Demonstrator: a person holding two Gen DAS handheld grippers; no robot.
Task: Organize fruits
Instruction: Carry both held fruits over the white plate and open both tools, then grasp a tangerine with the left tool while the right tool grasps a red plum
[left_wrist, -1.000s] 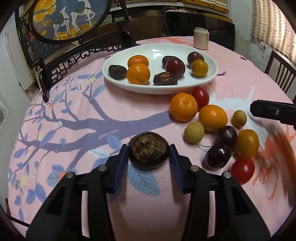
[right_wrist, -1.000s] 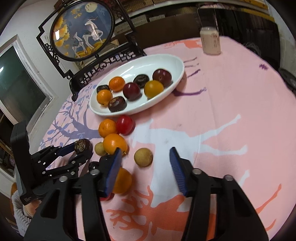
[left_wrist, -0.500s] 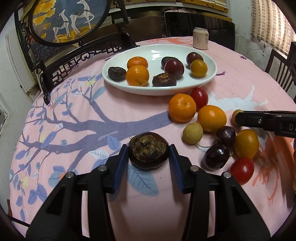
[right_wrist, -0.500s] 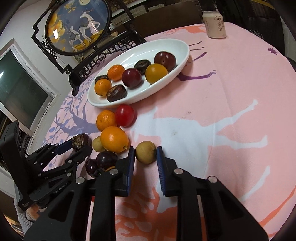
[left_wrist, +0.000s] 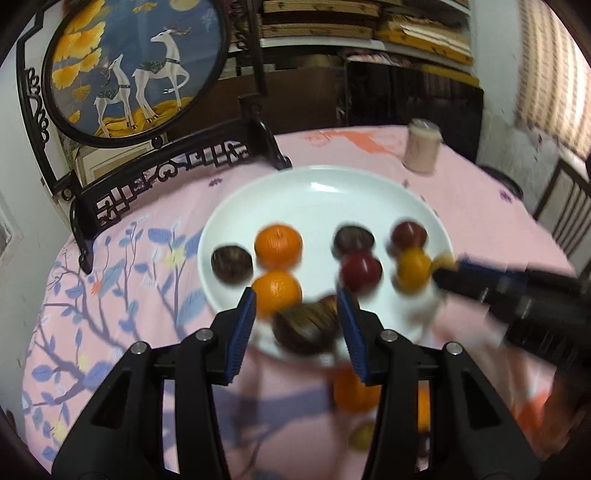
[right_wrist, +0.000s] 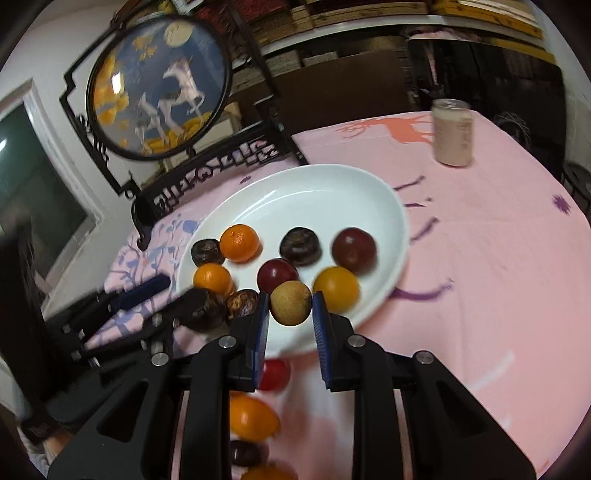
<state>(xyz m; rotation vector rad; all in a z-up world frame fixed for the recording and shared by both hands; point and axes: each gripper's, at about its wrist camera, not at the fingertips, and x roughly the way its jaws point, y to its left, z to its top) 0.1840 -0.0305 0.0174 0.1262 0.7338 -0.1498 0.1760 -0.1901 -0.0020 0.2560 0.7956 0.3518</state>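
Blur smears most of your left wrist view: your left gripper (left_wrist: 295, 317) has its blue pads spread wider than the dark brown wrinkled fruit (left_wrist: 304, 326) lying between them, over the near rim of the white plate (left_wrist: 317, 195); whether either pad touches it you cannot tell. Two oranges (left_wrist: 277, 246), dark plums and a yellow fruit sit in the plate. Right wrist view: your right gripper (right_wrist: 290, 314) is clamped on a tan longan (right_wrist: 290, 302), held above the plate's near edge, beside the yellow-orange fruit (right_wrist: 336, 288). Drink can (right_wrist: 452, 133) stands far back on the pink tablecloth (right_wrist: 480, 258).
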